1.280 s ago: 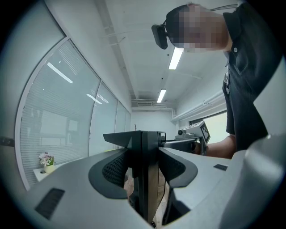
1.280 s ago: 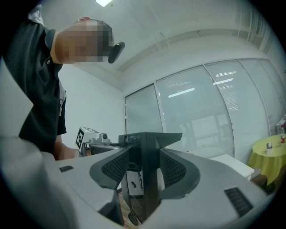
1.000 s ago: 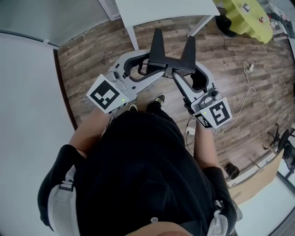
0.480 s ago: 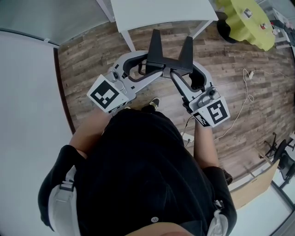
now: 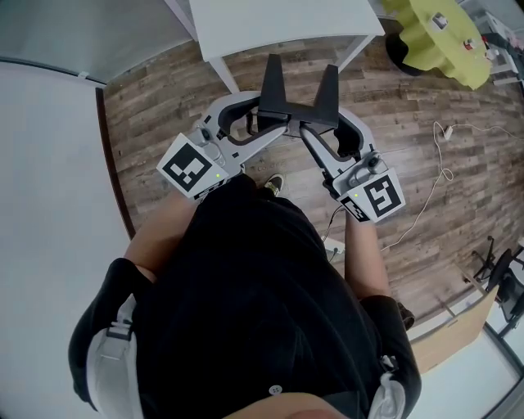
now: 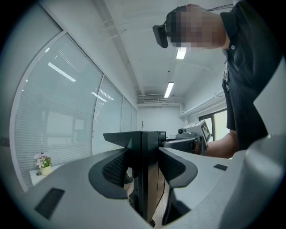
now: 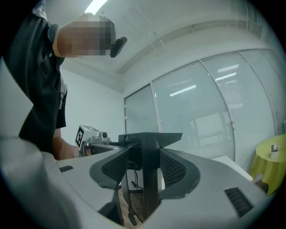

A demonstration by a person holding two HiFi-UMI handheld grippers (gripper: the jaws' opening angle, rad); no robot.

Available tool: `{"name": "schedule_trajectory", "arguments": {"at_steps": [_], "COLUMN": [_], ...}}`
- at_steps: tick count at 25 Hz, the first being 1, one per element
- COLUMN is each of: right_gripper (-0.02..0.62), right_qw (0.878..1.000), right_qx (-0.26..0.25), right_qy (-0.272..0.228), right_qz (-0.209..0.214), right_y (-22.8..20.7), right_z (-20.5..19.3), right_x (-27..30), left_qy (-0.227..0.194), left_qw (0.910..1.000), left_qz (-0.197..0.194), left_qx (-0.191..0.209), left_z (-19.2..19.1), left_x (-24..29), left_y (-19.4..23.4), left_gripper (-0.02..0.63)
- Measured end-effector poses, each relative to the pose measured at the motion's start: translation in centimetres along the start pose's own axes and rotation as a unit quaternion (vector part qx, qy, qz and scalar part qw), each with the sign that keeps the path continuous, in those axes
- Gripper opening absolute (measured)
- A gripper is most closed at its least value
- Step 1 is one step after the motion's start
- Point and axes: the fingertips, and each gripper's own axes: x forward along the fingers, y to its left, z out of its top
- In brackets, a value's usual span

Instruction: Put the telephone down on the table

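The wooden floor (image 5: 164,114) filled most of the head view, and the white bench (image 5: 278,20) lay across its top edge, its near edge running left to right ahead of the person (image 5: 246,303). A second, yellow bench (image 5: 434,37) stood off to the right, well apart, and a thin cable (image 5: 426,196) trailed over the floor on that side. The black telephone (image 5: 296,113) hung in the air over the floor, in front of the person and just short of the bench's near edge, so the bench lay straight ahead of it. Its bar ran crosswise, roughly along that edge, and two prongs pointed toward the bench; whether they rose or lay level could not be told. The left hand-held gripper (image 5: 264,113) clenched the telephone's left end, and the right hand-held gripper (image 5: 326,123) clenched its right end. Each gripper view showed the pads pressed flat on a black slab. Both reached in from the sides and stood about equally near the bench, so neither hand led. The bench's two front legs stood left and right of the telephone, and the visible top was bare white. I judged that there was free room ahead for setting it down past the edge.
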Motion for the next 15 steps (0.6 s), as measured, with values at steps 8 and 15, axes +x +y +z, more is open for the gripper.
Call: {"name": "schedule_trajectory", "arguments": {"at_steps": [8, 15], "right_gripper": [0.229, 0.229], "right_qw": [1.0, 1.0], "right_qx": [-0.001, -0.003], "right_qy": [0.002, 0.009], "right_qz": [-0.008, -0.007], "right_y": [-2.4, -5.9], "right_z": [-0.6, -0.7], "right_x": [2.6, 8.1], "left_qy": [-0.001, -0.01], "left_qw": [0.9999, 0.9999], "left_qz": [-0.012, -0.012], "left_qx": [0.001, -0.005], "left_z": [-0.7, -0.7], "left_x": [1.0, 1.8], "left_y": [3.4, 9.9], "left_gripper": [0.216, 0.216]}}
